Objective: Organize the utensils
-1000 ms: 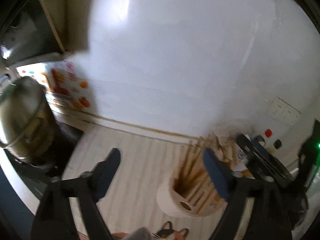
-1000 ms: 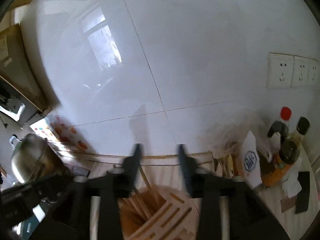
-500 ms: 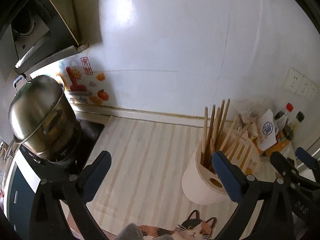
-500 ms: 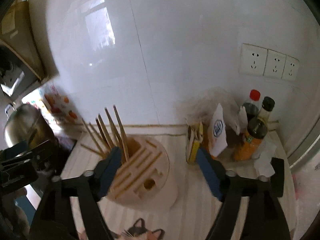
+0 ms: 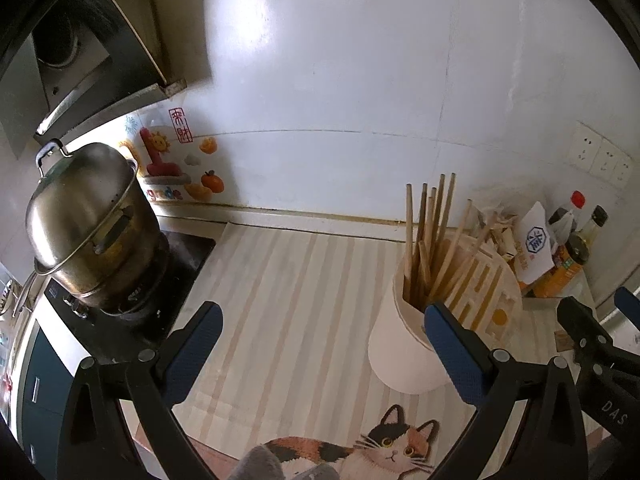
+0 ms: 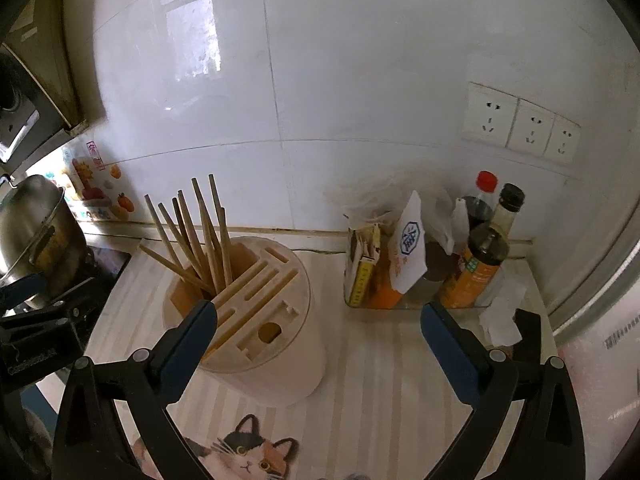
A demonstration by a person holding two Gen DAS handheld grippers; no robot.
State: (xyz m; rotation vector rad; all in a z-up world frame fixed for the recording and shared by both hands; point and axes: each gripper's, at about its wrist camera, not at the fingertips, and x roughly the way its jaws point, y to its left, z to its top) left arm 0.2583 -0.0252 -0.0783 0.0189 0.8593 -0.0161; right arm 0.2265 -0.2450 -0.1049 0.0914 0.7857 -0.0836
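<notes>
Several chopsticks (image 6: 200, 236) vanish into holder (image 6: 260, 320), lower ends hidden.

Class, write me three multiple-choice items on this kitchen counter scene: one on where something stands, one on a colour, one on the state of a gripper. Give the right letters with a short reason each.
1. Where do the chopsticks stand?
A. In the white holder
B. Flat on the counter
C. Inside the pot

2. What colour is the cap of the tallest bottle at the wall?
A. Green
B. Red
C. Blue

3. How does the right gripper stand?
A. Shut on a chopstick
B. Shut on a bottle
C. Open, holding nothing

Answers:
1 A: the chopsticks lean upright out of the open pocket of the white holder.
2 B: the bottle behind the others carries a red cap.
3 C: the right gripper has its jaws spread wide, having just opened, with nothing between the pads.
</notes>
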